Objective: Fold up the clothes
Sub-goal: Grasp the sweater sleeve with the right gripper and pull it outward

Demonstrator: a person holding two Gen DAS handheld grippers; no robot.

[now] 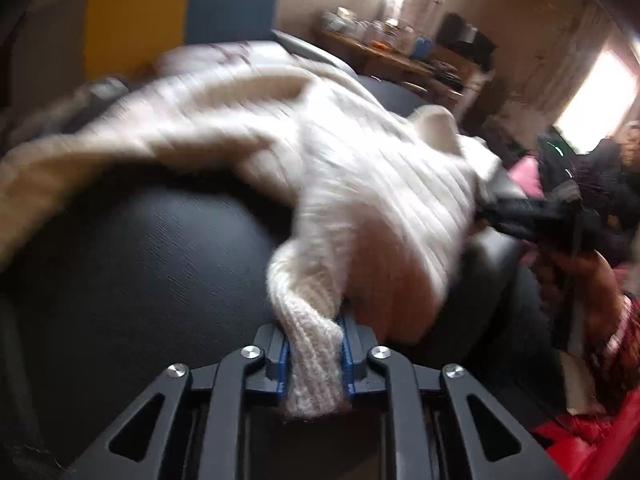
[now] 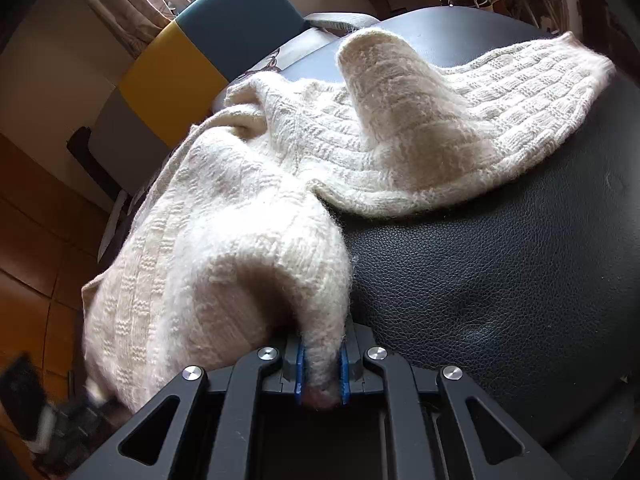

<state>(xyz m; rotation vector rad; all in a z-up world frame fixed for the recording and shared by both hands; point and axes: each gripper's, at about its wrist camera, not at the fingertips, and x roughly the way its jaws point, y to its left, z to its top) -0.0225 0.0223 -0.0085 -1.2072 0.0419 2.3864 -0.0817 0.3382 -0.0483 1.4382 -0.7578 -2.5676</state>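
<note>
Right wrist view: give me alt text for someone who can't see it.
The right gripper is shut on a fold of a cream knitted sweater, which lies rumpled across a black leather surface. One sleeve stretches flat to the right.

Both wrist views look forward along their fingers, low and close over the black leather surface [image 2: 500, 272]. Both share the cream knitted sweater [image 1: 360, 168]; the left wrist view is blurred.

No text can be read
</note>
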